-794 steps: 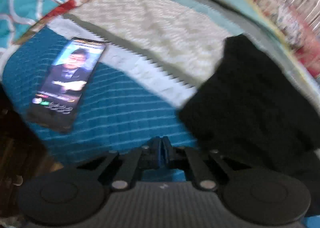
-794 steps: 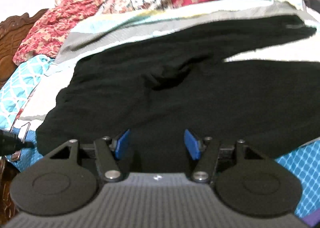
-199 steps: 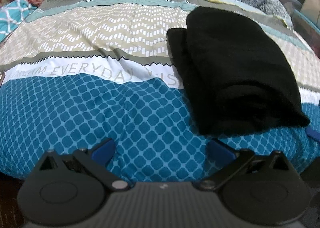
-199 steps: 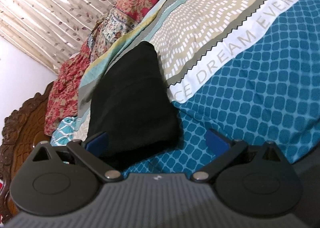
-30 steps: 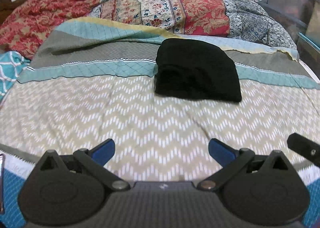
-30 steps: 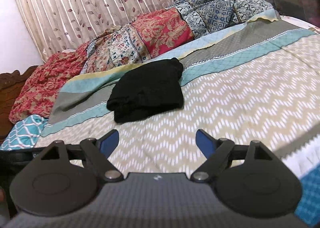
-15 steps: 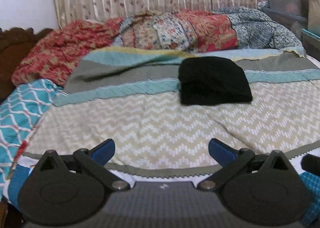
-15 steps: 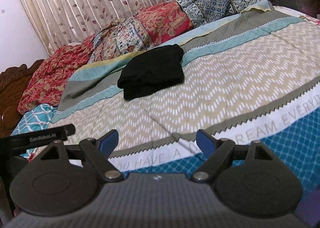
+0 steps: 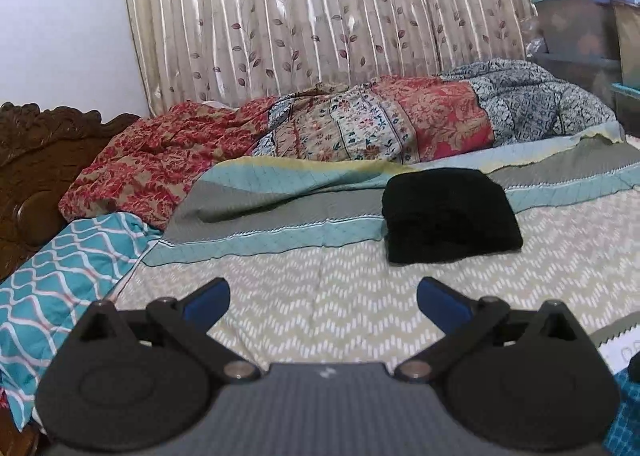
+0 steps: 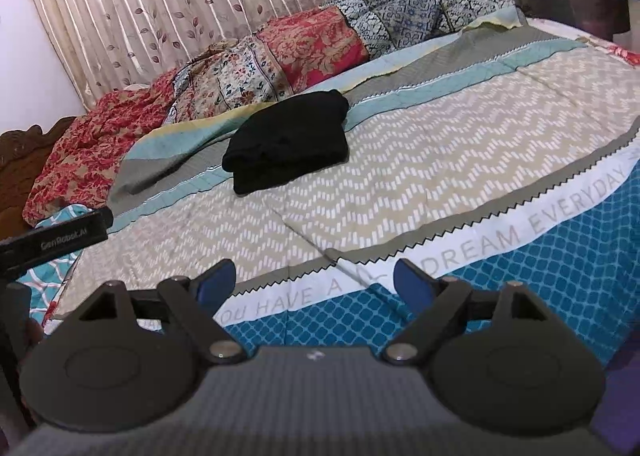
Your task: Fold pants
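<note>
Left wrist view: left gripper (image 9: 323,298) fingers spread wide, nothing between them. Black pants (image 9: 448,215) folded into compact bundle, lying on bedspread (image 9: 304,296) well ahead of fingertips, toward right finger side. Rumpled quilt (image 9: 360,128) beyond, curtain (image 9: 320,16) behind.

Right wrist view: right gripper (image 10: 314,282) fingers spread, empty. Pants (image 10: 288,140) far ahead, toward left finger. Left gripper body (image 10: 52,242) at left edge.

This is a bedroom in a home: a bed (image 9: 320,308) with a patterned bedspread, a carved wooden headboard (image 9: 36,152), a heaped quilt (image 9: 360,128), a leaf-print curtain (image 9: 320,16) behind, and stacked storage boxes (image 9: 576,32) in the corner.
</note>
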A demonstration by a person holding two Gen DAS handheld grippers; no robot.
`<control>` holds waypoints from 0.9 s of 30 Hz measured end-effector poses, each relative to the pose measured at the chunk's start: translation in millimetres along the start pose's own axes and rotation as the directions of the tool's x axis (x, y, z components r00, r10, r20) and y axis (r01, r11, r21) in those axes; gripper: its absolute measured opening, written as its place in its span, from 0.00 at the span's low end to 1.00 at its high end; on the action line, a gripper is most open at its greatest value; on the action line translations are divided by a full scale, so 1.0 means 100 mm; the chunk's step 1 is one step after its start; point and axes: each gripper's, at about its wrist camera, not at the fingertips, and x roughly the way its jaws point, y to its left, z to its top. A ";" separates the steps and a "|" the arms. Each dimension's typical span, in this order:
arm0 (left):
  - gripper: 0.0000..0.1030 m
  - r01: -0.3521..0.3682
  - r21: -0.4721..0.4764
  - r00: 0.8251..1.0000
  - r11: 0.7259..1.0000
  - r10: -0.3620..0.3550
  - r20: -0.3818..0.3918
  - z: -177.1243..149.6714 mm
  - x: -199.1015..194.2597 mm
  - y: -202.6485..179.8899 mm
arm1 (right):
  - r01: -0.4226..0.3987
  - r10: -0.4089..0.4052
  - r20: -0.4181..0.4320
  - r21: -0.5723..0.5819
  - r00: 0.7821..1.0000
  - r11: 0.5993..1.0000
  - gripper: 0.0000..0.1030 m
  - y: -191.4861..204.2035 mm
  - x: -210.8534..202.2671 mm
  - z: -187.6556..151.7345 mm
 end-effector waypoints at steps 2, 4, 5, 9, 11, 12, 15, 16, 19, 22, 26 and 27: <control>1.00 -0.005 -0.006 1.000 1.000 0.005 -0.005 -0.02 -0.01 -0.01 | 0.000 0.000 0.003 0.002 1.000 1.000 0.86 -0.01 -0.01 0.01; 1.00 -0.010 -0.004 1.000 1.000 0.010 -0.012 -0.03 -0.01 -0.02 | 0.002 -0.002 0.004 0.008 1.000 1.000 0.86 -0.02 0.00 0.02; 1.00 -0.009 -0.006 1.000 1.000 0.009 -0.018 -0.03 0.00 -0.02 | 0.003 -0.003 0.004 0.011 1.000 1.000 0.86 -0.02 0.00 0.02; 1.00 0.038 -0.034 0.998 0.999 -0.040 -0.056 0.00 0.03 0.05 | 0.000 0.000 -0.012 0.034 1.000 0.999 0.86 -0.06 0.05 0.01; 1.00 0.066 -0.055 0.995 0.996 -0.070 -0.070 0.02 0.02 0.08 | -0.003 0.004 -0.017 0.045 1.000 0.999 0.86 -0.08 0.05 0.01; 1.00 0.073 -0.062 0.994 0.995 -0.077 -0.072 0.02 0.01 0.08 | -0.001 0.002 -0.018 0.047 1.000 0.999 0.86 -0.07 0.05 0.01; 1.00 0.083 -0.064 0.992 0.995 -0.089 -0.095 0.02 0.01 0.07 | 0.001 0.000 -0.018 0.053 1.000 0.999 0.86 -0.08 0.04 0.01; 1.00 0.083 -0.063 0.991 0.995 -0.089 -0.098 0.01 0.00 0.06 | 0.001 0.000 -0.017 0.058 1.000 0.998 0.86 -0.09 0.03 0.02; 1.00 0.083 -0.052 0.992 0.995 -0.087 -0.092 0.00 -0.02 0.04 | 0.001 0.000 -0.016 0.064 1.000 0.998 0.86 -0.10 0.01 0.02; 1.00 0.096 -0.049 0.991 0.994 -0.100 -0.087 0.00 -0.05 0.03 | -0.001 0.002 -0.018 0.064 1.000 0.998 0.86 -0.10 -0.01 0.02; 1.00 0.101 -0.055 0.991 0.993 -0.105 -0.086 0.01 -0.05 0.04 | -0.002 0.004 -0.026 0.061 1.000 0.998 0.86 -0.09 -0.01 0.00; 1.00 0.104 -0.057 0.990 0.993 -0.108 -0.086 0.02 -0.05 0.05 | -0.002 0.004 -0.027 0.061 1.000 0.998 0.86 -0.09 0.00 0.00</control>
